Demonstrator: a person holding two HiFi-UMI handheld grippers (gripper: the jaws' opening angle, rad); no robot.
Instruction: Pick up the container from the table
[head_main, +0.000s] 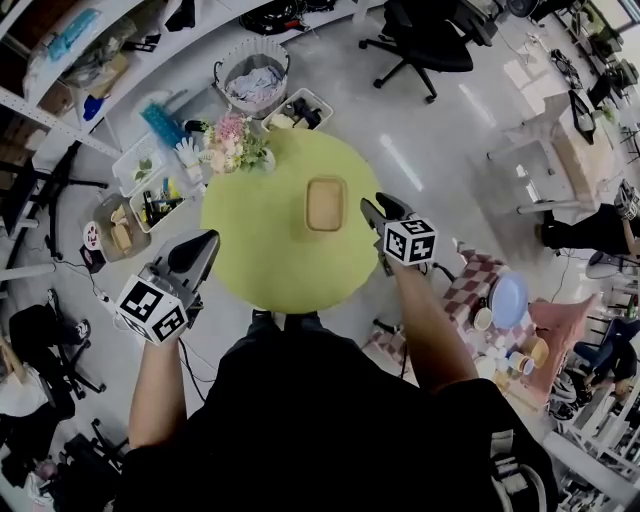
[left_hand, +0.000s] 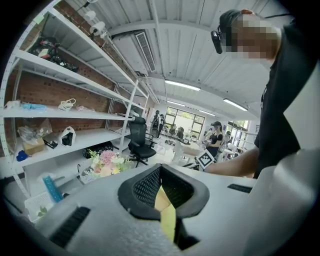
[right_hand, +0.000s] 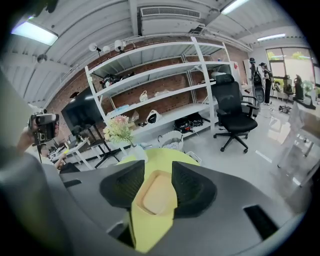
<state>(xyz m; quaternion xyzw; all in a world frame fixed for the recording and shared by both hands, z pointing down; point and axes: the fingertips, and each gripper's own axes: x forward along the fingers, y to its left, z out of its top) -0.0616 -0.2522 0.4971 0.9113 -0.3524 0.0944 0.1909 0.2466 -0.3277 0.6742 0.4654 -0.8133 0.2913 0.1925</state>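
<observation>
Container (head_main: 326, 204): flat on table (head_main: 255, 255), unheld (lift outstanding)
Right gripper (head_main: 378, 208): jaws spread, empty
Left gripper (head_main: 205, 246): jaws together

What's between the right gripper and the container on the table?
Only bare green table. The head view shows nothing between the right gripper and the container; the right gripper view sees the container through its open jaws.

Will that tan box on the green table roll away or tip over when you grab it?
Probably not. The container is low, flat and rectangular, so it should sit steady on the table, not roll. It looks empty, so likely light. Its smooth rim might slip a little.
</observation>
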